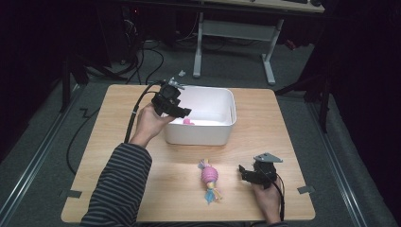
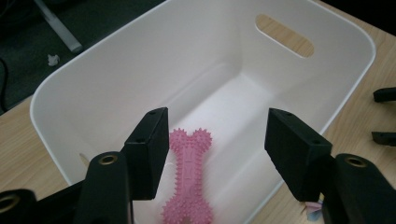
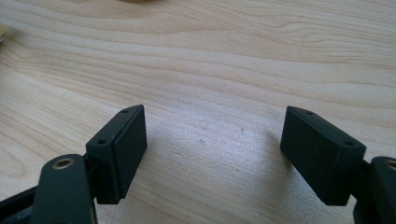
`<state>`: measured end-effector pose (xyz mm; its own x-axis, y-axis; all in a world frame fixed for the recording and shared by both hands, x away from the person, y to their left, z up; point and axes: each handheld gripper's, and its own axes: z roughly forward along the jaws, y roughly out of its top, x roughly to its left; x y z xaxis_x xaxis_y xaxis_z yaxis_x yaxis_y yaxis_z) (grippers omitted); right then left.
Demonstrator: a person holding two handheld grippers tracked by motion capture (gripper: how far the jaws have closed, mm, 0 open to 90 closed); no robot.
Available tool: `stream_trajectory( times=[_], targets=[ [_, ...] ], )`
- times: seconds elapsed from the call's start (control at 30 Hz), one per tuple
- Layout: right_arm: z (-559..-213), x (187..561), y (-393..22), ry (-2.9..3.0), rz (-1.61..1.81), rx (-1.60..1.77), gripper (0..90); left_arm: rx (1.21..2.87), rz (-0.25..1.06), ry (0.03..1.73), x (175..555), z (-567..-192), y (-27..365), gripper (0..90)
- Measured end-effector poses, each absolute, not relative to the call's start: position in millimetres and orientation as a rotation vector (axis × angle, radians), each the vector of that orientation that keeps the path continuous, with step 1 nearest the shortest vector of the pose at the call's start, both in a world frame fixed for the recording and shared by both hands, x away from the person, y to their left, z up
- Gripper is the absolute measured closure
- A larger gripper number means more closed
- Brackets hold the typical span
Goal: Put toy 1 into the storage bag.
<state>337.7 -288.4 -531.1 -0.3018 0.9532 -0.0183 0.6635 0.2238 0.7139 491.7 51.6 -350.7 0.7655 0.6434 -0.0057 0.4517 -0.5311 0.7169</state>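
- Toys first: a pink spiked rubber bone (image 2: 189, 175) lies flat on the floor of the white plastic bin (image 2: 84, 84), near the wall closest to the person, and a pink ball toy with coloured rope tassels (image 1: 210, 179) lies on the wooden table (image 1: 123, 99) in front of the bin, between the two hands.
- Left gripper (image 2: 212, 144) hangs over the bin's near left corner with its jaws spread apart and nothing between them; the bone lies below the gap, nearer the left jaw.
- Right gripper (image 1: 246, 173) sits low at the table, just right of the tassel toy, jaws wide apart and empty, pointing toward the toy across bare wood.
- Risk, as I judge it: if the left gripper goes down for the bone, the left jaw sits almost over the bone's edge, so it could land on the spikes and push the toy aside instead of straddling it.
- Second risk: the bone lies close to the bin wall, so a jaw could knock the rim or wall and shove the light bin across the table.
- Third risk: the tassel toy is round and soft, so a pinch on the loose rope ends could let it dangle or slip.
- Writing: no brand, label or lettering can be read on the bin, toys or grippers.
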Motion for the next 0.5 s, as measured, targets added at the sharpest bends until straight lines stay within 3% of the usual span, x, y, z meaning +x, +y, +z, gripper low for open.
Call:
stream_trajectory(
  times=[0.5],
  targets=[
    [-531.0, 337.5, -288.1, 2.047, 0.844, 1.486, 22.8, 2.106, 0.375, 0.815, 459.5, -345.2, 83.5, 34.5]
  ],
)
